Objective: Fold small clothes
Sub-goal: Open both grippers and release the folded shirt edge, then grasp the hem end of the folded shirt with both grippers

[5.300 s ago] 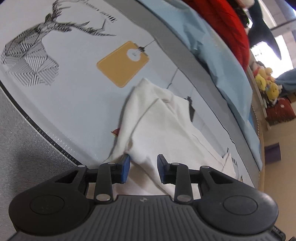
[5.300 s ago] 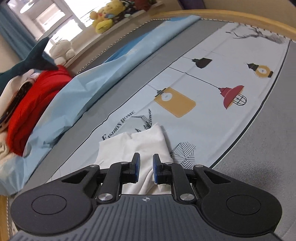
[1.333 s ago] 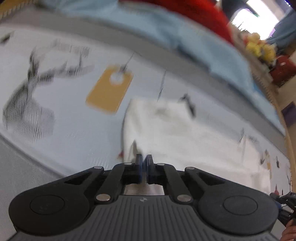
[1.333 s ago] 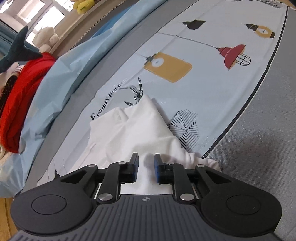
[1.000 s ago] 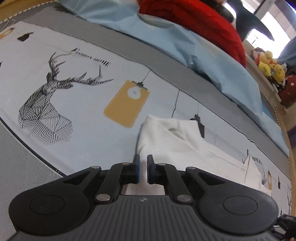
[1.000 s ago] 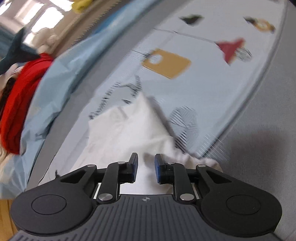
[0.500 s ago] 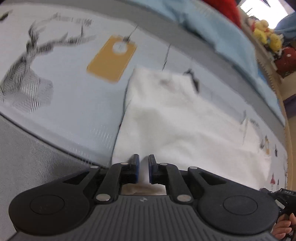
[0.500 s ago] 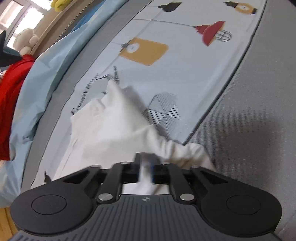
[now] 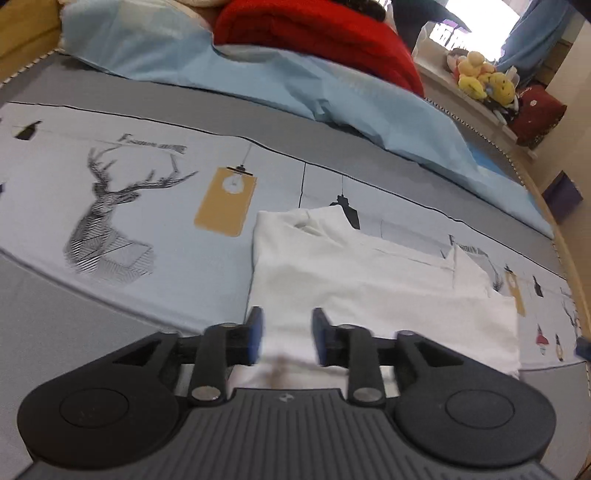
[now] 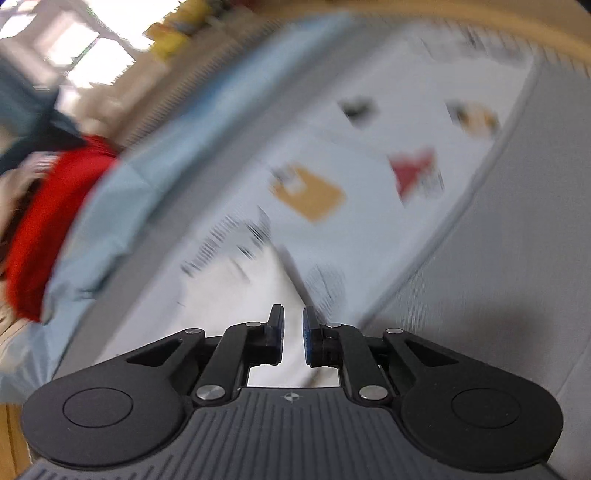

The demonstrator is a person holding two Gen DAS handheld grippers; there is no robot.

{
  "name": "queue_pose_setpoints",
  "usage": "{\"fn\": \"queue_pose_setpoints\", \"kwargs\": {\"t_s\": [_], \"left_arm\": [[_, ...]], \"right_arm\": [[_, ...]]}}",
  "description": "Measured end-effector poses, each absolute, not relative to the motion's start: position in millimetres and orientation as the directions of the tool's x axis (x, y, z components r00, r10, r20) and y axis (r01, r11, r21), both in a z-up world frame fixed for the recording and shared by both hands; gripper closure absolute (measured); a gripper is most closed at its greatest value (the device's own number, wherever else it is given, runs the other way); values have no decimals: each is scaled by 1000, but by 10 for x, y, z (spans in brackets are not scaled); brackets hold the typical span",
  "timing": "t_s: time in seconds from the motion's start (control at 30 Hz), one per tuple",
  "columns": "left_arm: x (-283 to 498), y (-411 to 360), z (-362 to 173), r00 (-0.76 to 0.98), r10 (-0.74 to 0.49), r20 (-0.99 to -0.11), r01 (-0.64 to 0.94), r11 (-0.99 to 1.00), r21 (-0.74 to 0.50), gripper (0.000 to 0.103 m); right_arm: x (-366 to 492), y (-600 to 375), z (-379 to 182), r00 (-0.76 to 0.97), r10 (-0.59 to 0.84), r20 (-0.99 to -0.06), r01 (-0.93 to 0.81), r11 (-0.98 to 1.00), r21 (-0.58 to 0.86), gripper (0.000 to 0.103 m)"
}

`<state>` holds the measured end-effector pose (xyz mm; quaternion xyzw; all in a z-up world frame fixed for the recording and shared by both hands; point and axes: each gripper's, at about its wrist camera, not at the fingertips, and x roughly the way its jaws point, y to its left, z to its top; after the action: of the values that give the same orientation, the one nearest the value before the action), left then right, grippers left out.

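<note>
A small white garment (image 9: 369, 280) lies flat on the printed bed sheet (image 9: 110, 177), spread as a wide folded rectangle. My left gripper (image 9: 286, 338) is open just above its near edge, holding nothing. In the right wrist view the frame is blurred; the white garment (image 10: 236, 295) lies ahead and to the left. My right gripper (image 10: 293, 334) has its jaws a small gap apart over the garment's near right corner, with no cloth between them.
A light blue quilt (image 9: 295, 85) and a red blanket (image 9: 317, 33) lie along the far side of the bed. Plush toys (image 9: 484, 79) sit on a ledge beyond. Grey mattress fabric (image 10: 498, 277) borders the sheet on the near side.
Both grippers drew the garment's edge toward the near side and flattened it. The left gripper has opened and let go. The right gripper has opened slightly and is swinging, blurring its view.
</note>
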<state>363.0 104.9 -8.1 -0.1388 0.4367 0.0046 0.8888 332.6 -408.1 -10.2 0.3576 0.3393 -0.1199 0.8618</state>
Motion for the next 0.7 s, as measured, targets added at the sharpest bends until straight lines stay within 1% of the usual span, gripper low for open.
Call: {"fn": "queue_pose_setpoints", "kwargs": {"t_s": [0.13,0.2,0.27,0.3,0.43,0.47,0.5,0.53,0.6,0.7], "left_arm": [[3083,1090,198,636,-92,-766,-82,979,-186,66],[2734,1091,291,650,-93,-754,-41,987,-157,66],[2366,1104,295,641,-107,-760,-11,989,-148,66],[2209,1088,242,632,-119,-766,-1,988,-154,66],[1664,1134,-193,580,-184,-794,2,975,-224,67],[1598,1173,-334,543,-189,-818,-21,971,-238,68],[1533,1209,-415,530,-206,-823,-35,964,-263,68],[1466,1241,-474,537,-224,-814,-39,956,-289,68],[1381,1257,-626,499,-228,-836,-50,956,-290,68],[1305,1239,-792,450,-209,-868,-63,962,-264,68]], "right_arm": [[2858,-4158,274,798,42,-601,344,788,511,91],[2727,-4187,336,806,50,-589,324,796,512,91],[2395,-4233,427,819,76,-569,276,817,506,91],[2106,-4262,453,821,91,-564,235,846,479,91],[1679,-4230,328,809,106,-578,193,882,431,91],[1406,-4225,92,771,115,-626,195,893,405,91],[1326,-4235,0,741,122,-661,212,891,402,90],[1231,-4253,-89,730,145,-668,212,881,423,89],[1105,-4263,-195,716,157,-680,207,882,423,88],[976,-4194,-390,688,143,-711,177,917,357,88]]}}
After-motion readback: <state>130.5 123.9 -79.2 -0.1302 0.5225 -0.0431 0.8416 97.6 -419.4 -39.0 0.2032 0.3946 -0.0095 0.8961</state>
